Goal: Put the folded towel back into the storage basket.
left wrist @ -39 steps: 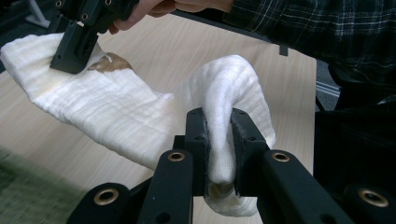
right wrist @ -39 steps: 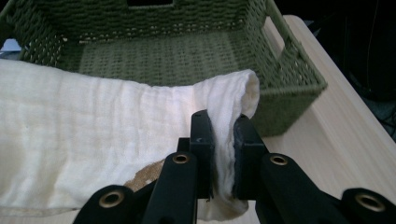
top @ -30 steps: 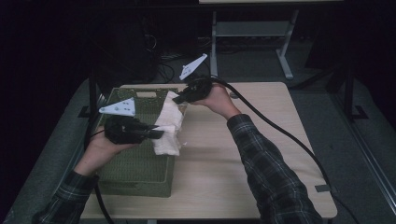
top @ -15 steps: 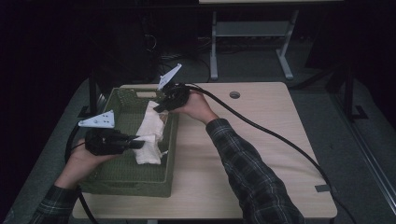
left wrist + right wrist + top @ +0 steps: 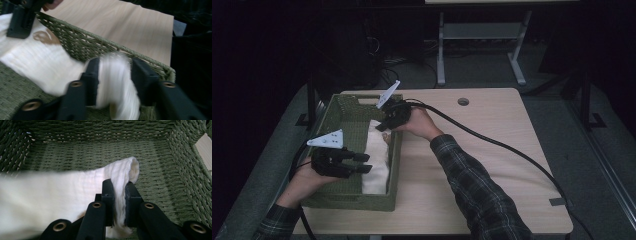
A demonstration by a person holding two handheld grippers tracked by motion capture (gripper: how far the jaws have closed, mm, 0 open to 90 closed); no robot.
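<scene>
A white cloth (image 5: 376,160) with a brown mark lies stretched inside the green woven basket (image 5: 354,201), along its right wall. My right gripper (image 5: 381,126) is at the cloth's far end, shut on a fold of the cloth (image 5: 120,173) low over the basket floor (image 5: 100,150). My left gripper (image 5: 364,164) is at the near end. Its jaws have just been opening and now stand apart with the blurred cloth end (image 5: 113,82) loose between them. In the left gripper view my left gripper (image 5: 115,67) is inside the basket wall (image 5: 105,47), with the right gripper (image 5: 21,20) at the top left.
The basket stands on the left part of a light wooden table (image 5: 492,200). A thick black cable (image 5: 497,142) runs from the right gripper across the table to its right edge. A round hole (image 5: 463,101) is near the far edge. A metal desk frame (image 5: 482,35) stands behind.
Both hands moved left and down, bringing the cloth from above the basket's right edge into the basket. The left gripper's jaws spread apart on the cloth's near end.
</scene>
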